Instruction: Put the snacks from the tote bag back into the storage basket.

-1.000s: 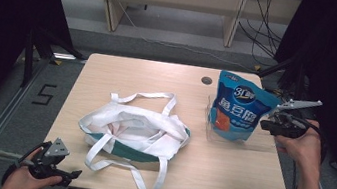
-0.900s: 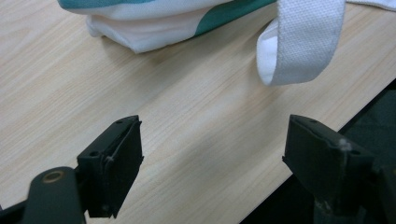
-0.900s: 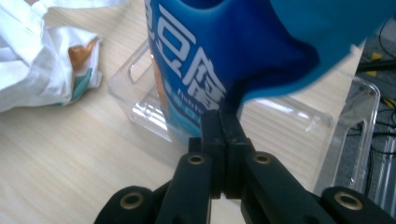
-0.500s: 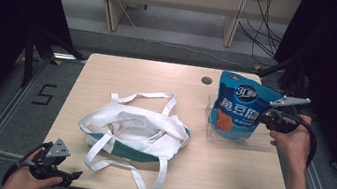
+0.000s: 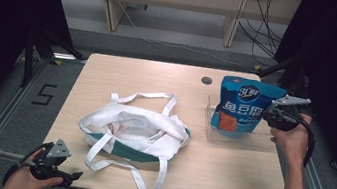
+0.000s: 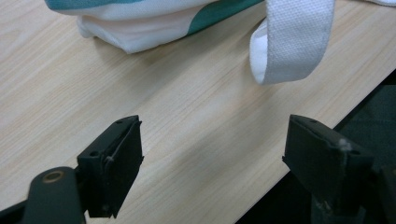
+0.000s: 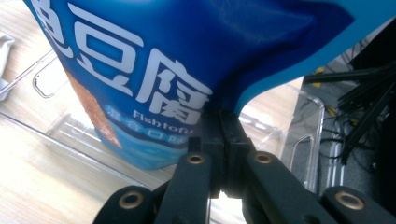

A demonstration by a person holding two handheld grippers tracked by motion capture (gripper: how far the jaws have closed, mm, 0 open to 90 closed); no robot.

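right gripper (image 5: 275, 114) pinching side edge of blue snack pouch (image 5: 242, 108), pads pressed tight on the film, likely to keep it upright over clear tray (image 5: 241, 135). left gripper (image 5: 61, 174) spread and empty at near table (image 5: 124, 75) edge, just short of tote bag (image 5: 133, 132), apparently on standby.

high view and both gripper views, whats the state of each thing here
blue snack bag: upright in the tray, edge pinched
clear plastic tray: flat on the table, holds the bag
white canvas tote bag with teal base: lying slumped, mouth open, straps loose
right gripper: shut on the bag
left gripper: open, nothing between the jaws
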